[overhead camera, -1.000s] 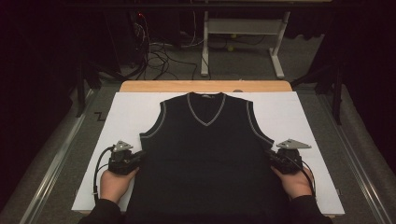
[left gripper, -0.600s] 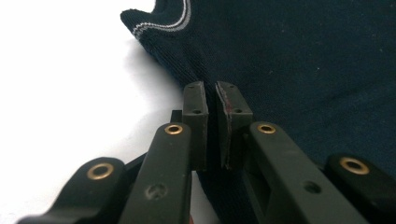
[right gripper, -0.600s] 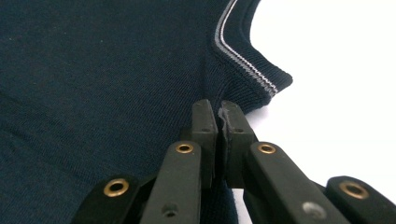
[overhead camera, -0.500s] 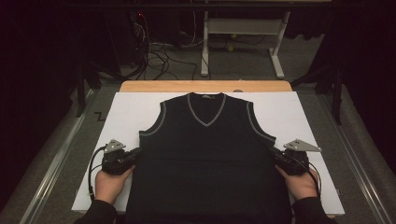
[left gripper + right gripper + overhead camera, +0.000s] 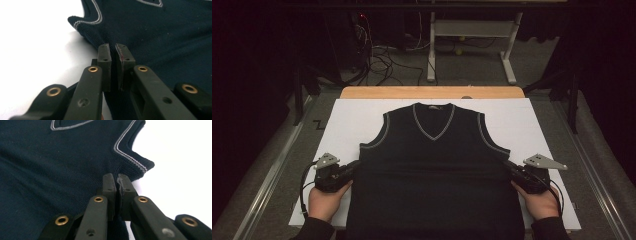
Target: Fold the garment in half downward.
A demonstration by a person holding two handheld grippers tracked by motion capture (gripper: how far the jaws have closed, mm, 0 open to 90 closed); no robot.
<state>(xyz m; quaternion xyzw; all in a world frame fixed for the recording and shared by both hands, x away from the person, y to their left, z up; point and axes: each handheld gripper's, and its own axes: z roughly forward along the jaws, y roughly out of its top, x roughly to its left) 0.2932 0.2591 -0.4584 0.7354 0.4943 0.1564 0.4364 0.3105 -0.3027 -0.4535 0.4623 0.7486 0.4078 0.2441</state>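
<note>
Both hands have drawn back toward the table's [image 5: 362,112] near edge, pulling one dark vest [image 5: 434,165] along. Left gripper [image 5: 113,50] and right gripper [image 5: 116,178] each clench its side edge below an armhole.

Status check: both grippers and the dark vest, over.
Left gripper and right gripper shut on dark navy knit vest, pinching its side edges. Vest flat on white table. Nothing in the way.
</note>
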